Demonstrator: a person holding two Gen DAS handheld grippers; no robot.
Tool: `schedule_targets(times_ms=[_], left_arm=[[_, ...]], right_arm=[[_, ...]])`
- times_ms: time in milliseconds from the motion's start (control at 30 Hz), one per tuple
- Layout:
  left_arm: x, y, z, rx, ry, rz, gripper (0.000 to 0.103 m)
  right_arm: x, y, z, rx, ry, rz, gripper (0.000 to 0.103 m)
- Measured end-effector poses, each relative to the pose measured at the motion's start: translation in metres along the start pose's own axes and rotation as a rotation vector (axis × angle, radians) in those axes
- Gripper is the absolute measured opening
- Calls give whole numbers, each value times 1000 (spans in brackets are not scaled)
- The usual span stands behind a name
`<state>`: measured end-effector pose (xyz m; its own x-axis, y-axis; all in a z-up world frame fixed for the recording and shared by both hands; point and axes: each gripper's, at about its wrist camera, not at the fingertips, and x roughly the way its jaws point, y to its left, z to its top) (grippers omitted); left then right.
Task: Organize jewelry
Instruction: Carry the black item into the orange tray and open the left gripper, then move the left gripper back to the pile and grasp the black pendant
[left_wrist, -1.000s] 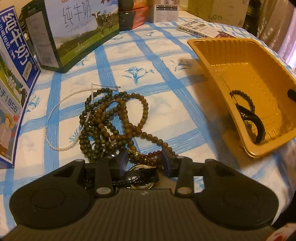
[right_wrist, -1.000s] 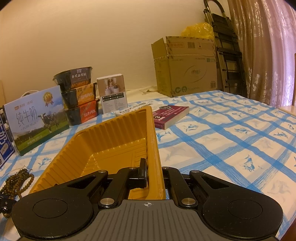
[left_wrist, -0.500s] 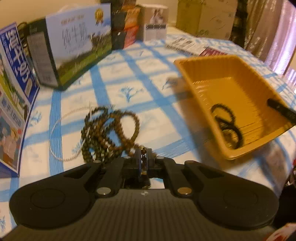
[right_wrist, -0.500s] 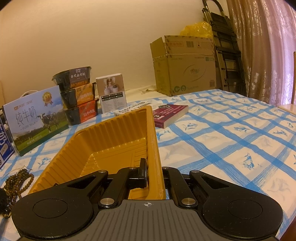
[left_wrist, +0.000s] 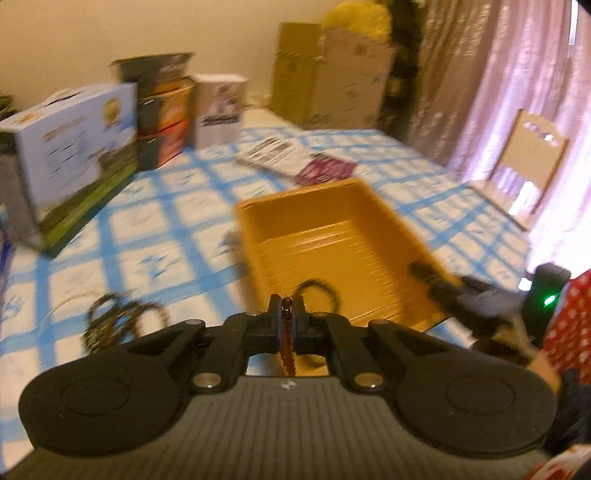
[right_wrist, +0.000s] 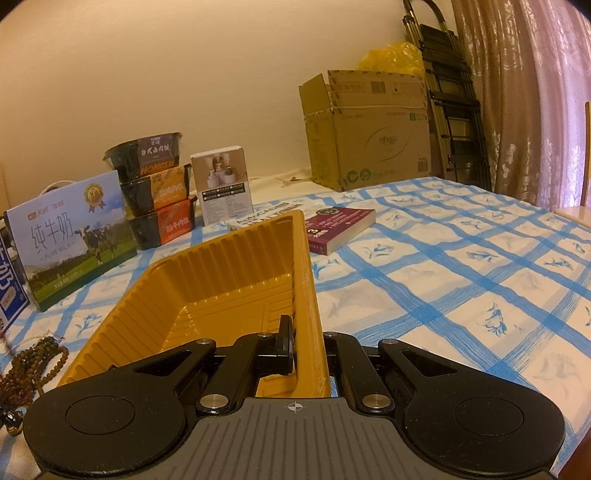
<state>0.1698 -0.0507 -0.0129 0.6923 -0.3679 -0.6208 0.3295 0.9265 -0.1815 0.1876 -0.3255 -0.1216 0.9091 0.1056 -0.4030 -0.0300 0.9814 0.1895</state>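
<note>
My left gripper (left_wrist: 286, 314) is shut on a string of dark red beads (left_wrist: 286, 350), which hangs down between the fingers above the table. Ahead of it lies the yellow tray (left_wrist: 314, 218) with a black bracelet (left_wrist: 321, 290) on its floor. A pile of brown bead strands (left_wrist: 122, 321) stays on the blue-checked cloth to the left, blurred. My right gripper (right_wrist: 299, 332) is shut on the tray's right wall (right_wrist: 304, 277) near the front corner. The brown bead strands (right_wrist: 33, 365) show at the left edge of the right wrist view.
A milk carton (right_wrist: 74, 236), stacked food bowls (right_wrist: 159, 192) and a white box (right_wrist: 225, 184) line the back left. Two books (right_wrist: 340, 225) lie behind the tray. A cardboard box (right_wrist: 369, 129) and a folding ladder stand by the curtain. A wooden chair (left_wrist: 528, 166) is at the right.
My left gripper closed on the dark red bead string, lifted it off the pile and swung right toward the tray. The right gripper kept its hold on the tray.
</note>
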Motion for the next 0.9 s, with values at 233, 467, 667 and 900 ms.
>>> schedule_targets(times_ms=[233,467,667,900], left_arm=[[29,-42,23,-3,-27,-105,4],[83,-68,18,-20,66,-150,4],[109,-72,12,-17,120,-112,15],[104,-66,14,-42,115,-84,35]], right_arm=[[0,1,0,-1,-1,-1,4],[-1,2,0,-2,-1,0,4],[0,2,0,7,2,-1,4],[0,2,0,11,3,-4,4]])
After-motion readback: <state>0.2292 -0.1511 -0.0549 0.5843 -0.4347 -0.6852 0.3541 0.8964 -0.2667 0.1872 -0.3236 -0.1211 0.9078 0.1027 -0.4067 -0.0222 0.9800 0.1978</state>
